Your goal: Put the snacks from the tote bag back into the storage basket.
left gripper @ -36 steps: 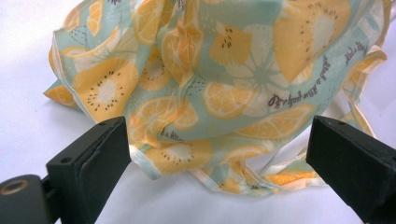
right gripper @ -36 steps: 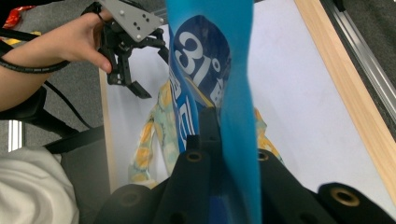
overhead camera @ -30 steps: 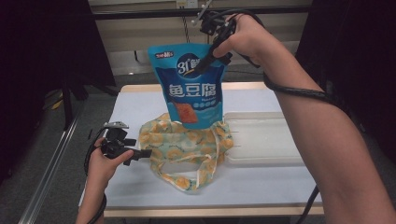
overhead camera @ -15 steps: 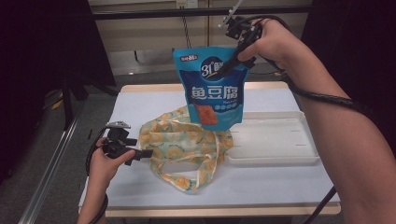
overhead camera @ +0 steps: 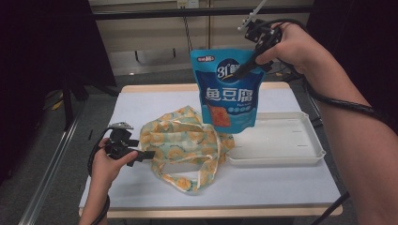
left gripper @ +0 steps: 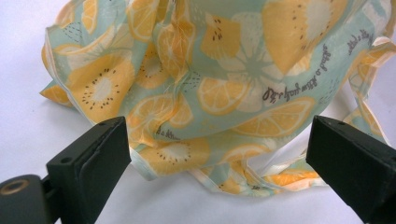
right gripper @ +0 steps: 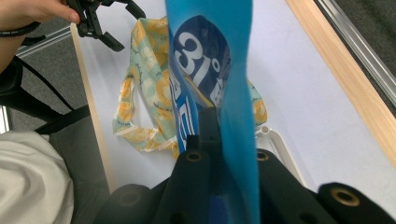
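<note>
Blue snack pouch (overhead camera: 228,89) hangs in the air above the middle of the table (overhead camera: 141,101), its bottom edge over the seam between the fruit-print cloth bag (overhead camera: 183,143) and the white tray (overhead camera: 281,140). Right gripper (overhead camera: 245,70) is clamped on the pouch's top right corner; the right gripper view shows the film edge-on, pinched between both jaws. The pouch hangs straight with no twist.

Cloth bag lies crumpled left of the tray, touching its left rim, handles trailing toward the near edge. Tray is bare, on the right half of the table.

Left gripper (overhead camera: 141,154) sits at the bag's left side, jaws spread wide and holding nothing. The left gripper view has cloth between the 2 jaws, no contact visible.

Likely step: pouch into the bag. The mouth isn't visibly open, so the left gripper should pinch 1 layer of the rim and lift it. Then lower the pouch bottom-first and release only once it's seated.
</note>
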